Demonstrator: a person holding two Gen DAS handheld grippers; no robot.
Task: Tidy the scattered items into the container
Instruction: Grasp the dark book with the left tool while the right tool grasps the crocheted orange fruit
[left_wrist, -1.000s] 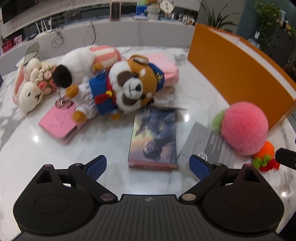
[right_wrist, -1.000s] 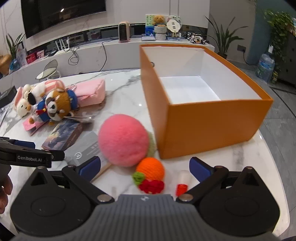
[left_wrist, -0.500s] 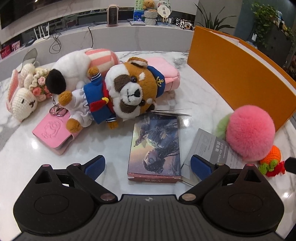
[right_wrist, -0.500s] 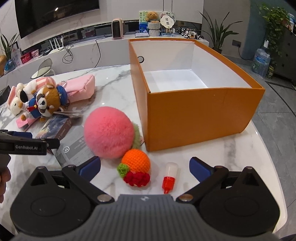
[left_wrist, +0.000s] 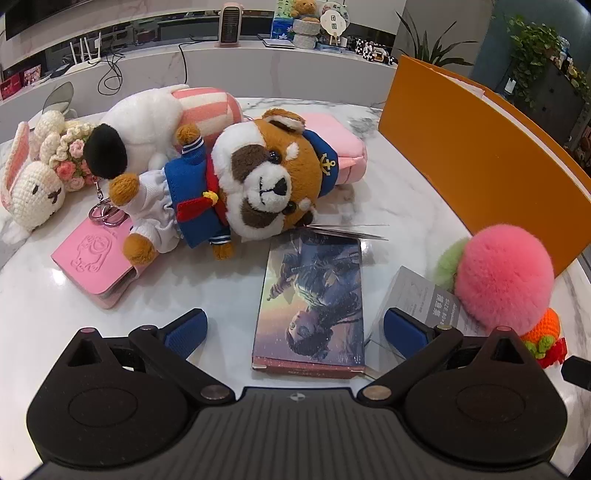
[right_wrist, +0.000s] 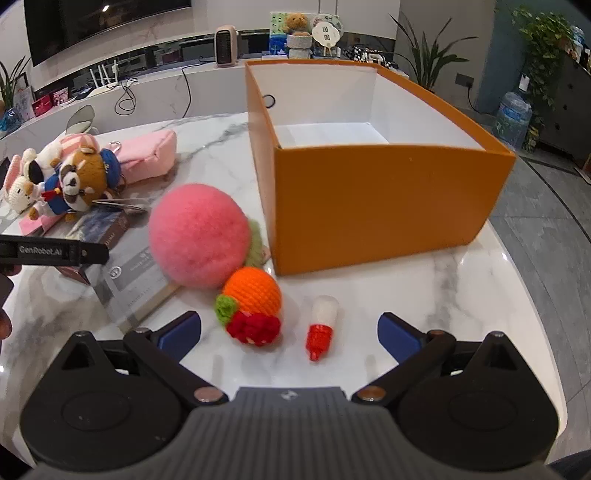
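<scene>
An open orange box (right_wrist: 384, 206) with a bare white inside stands at the table's right; its wall (left_wrist: 480, 162) also shows in the left wrist view. My left gripper (left_wrist: 293, 328) is open, just short of a picture-covered book (left_wrist: 314, 295) lying flat. Beyond the book lie a red panda plush (left_wrist: 258, 184), a white plush (left_wrist: 147, 122), a crocheted bunny (left_wrist: 35, 192) and a pink wallet (left_wrist: 92, 258). My right gripper (right_wrist: 288, 332) is open near a crocheted orange (right_wrist: 253, 291) and a small red-capped bottle (right_wrist: 321, 325). A pink fluffy ball (right_wrist: 199, 236) rests beside the box.
A grey leaflet (left_wrist: 424, 299) lies under the ball's edge, and a pink pouch (right_wrist: 147, 155) sits behind the plush toys. The marble table (right_wrist: 461, 295) curves off to the right. A counter with a heater and ornaments runs along the back wall.
My left gripper has moved forward toward the book and plush toys. My right gripper has shifted right, so the orange and the bottle now sit between its fingers' line.
</scene>
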